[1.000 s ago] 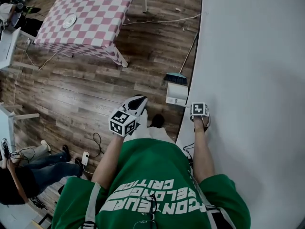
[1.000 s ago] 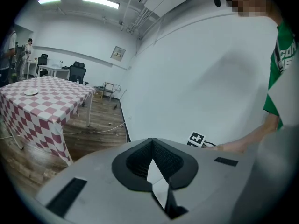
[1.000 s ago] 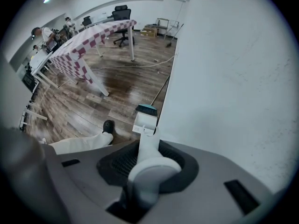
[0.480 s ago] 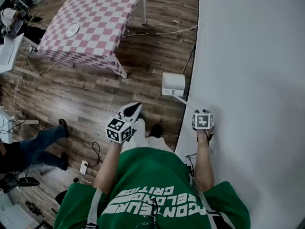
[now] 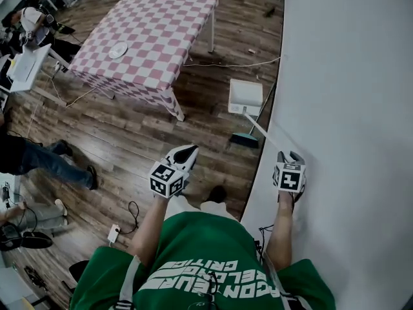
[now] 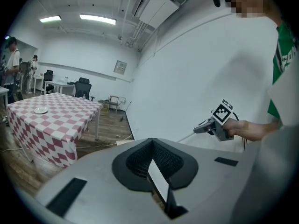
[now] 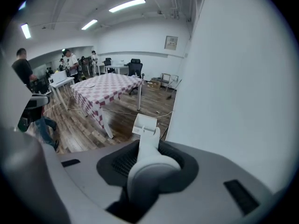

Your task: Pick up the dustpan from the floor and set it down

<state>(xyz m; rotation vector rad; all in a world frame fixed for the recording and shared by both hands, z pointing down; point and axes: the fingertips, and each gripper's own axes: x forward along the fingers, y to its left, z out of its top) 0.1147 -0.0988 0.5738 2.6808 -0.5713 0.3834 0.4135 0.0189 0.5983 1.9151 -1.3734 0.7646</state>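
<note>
While your right gripper is closed on the long white handle of the white plastic dustpan, the pan itself sits at the far end of that handle. It is straight ahead of the jaws and lower than them. The black pads press on both sides of the round grip, and the handle runs out between them toward the pan. The pan is over the brown wooden floor and appears to be clear of it, with its open side turned away from you.

Just beside the handle, below and in front of the right gripper, a broom with a teal brush head stands at the foot of the plain white wall. This wall is close on the right side of the gripper.

Your left gripper is to the left of the right one, well apart from it, and it points forward and a little down. Its jaws stand only slightly apart, with a narrow gap, and nothing is between them.

Further ahead of the left gripper and to its left is a table with a pink-and-white checked cloth, with a small white plate on it.
</note>
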